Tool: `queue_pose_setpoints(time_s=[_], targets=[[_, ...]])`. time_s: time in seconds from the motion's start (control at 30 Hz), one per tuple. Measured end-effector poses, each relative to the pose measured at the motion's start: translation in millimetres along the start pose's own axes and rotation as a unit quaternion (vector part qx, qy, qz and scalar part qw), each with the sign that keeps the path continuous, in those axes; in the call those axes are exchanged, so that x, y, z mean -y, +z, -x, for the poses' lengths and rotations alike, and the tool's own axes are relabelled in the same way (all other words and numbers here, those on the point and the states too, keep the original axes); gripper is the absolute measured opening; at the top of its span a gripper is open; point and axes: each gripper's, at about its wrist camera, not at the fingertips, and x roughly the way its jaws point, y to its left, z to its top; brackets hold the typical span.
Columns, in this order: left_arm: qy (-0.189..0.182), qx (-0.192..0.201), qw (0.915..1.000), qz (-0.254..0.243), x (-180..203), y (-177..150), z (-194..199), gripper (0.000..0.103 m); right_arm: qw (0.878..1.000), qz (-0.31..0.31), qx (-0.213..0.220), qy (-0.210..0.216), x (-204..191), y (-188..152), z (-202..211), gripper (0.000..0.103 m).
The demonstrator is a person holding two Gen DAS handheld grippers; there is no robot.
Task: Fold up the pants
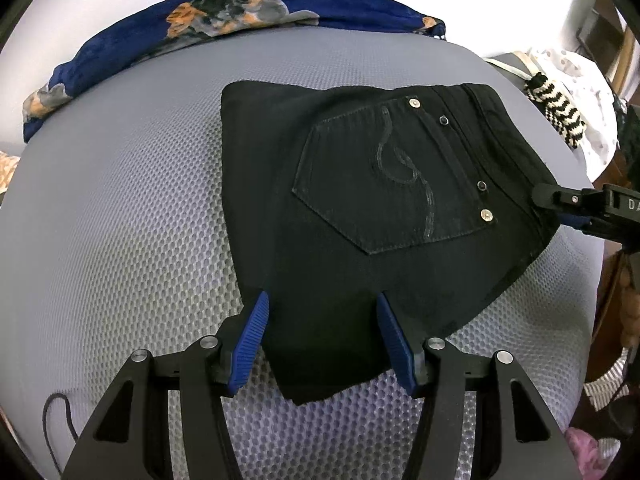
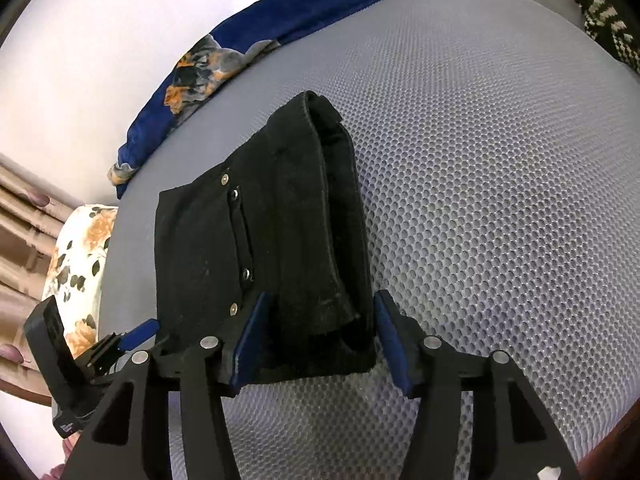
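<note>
Black denim pants (image 1: 360,200) lie folded into a compact stack of layers on the grey mesh surface. Back pocket faces up, with pale curved stitching and metal rivets at its corners. Right wrist view: layered edges visible along one side.

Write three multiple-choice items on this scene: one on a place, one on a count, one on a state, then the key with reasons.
1. The folded black pants lie on:
A. a grey mesh mattress
B. a wooden floor
C. a glass table

2. Metal studs beside the back pocket, left wrist view:
A. one
B. four
C. nine

3. The left gripper is:
A. shut on a sock
B. open, pants corner between the fingers
C. out of view

Key: 1 A, honeycomb grey surface surrounds the pants. 2 B, four round studs show in a row. 3 B, the blue pads stand apart from the fabric.
</note>
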Motion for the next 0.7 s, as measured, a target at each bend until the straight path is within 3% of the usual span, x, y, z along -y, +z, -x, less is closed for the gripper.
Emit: queue_pose_setpoints(time_s=[0.2, 0.53, 0.7], targets=[[0.003, 0.002, 0.9999, 0.01, 0, -5, 2, 0.057, 0.999, 0.023, -0.004, -0.023, -8, -10, -3, 0.058], [0.004, -0.003, 0.9995, 0.031, -3, -11, 2, 0.061, 0.999, -0.005, -0.029, -0.017, 3, -12, -20, 0.062], [0.003, -0.009, 0.9993, 0.037, -3, -9, 0, 0.063, 0.999, 0.026, -0.032, -0.034, -6, -16, -24, 0.062]])
